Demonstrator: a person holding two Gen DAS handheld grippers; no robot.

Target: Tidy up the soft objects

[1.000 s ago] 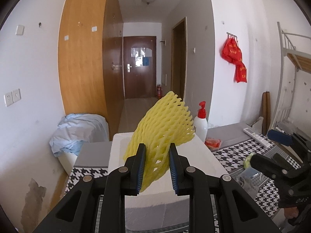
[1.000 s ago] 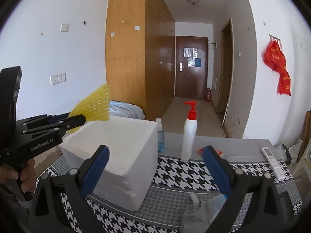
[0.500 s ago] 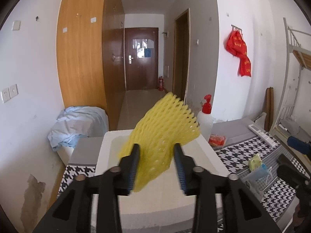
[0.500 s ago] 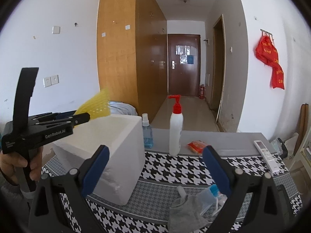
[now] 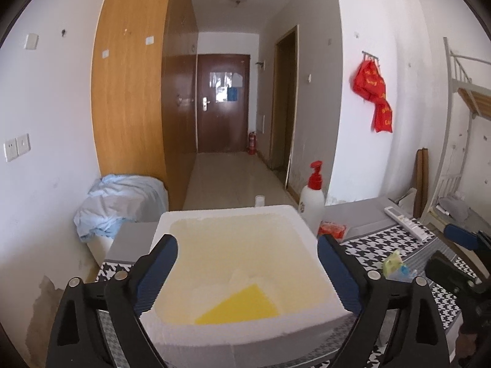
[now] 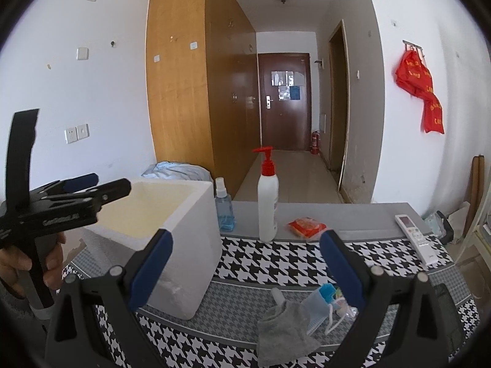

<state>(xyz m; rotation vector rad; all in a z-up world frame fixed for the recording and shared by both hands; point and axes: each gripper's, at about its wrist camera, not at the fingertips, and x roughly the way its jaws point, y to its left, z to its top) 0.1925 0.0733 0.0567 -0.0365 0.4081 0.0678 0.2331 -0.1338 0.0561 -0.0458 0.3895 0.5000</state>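
Left wrist: left gripper (image 5: pixel 247 271) jaws now wide apart over the chunky white foam box (image 5: pixel 245 331); the yellow foam net (image 5: pixel 239 308) it pinched a moment ago lies flat inside. Right wrist: right gripper (image 6: pixel 245 268) jaws apart, empty, above a crumpled grey cloth (image 6: pixel 284 334) on the houndstooth bench (image 6: pixel 285 263).

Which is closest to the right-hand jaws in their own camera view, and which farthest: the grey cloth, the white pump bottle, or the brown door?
1. Grey cloth: on the checked tablecloth, just beyond the right gripper.
2. White pump bottle: upright, mid-table.
3. Brown door: at the corridor's far end.
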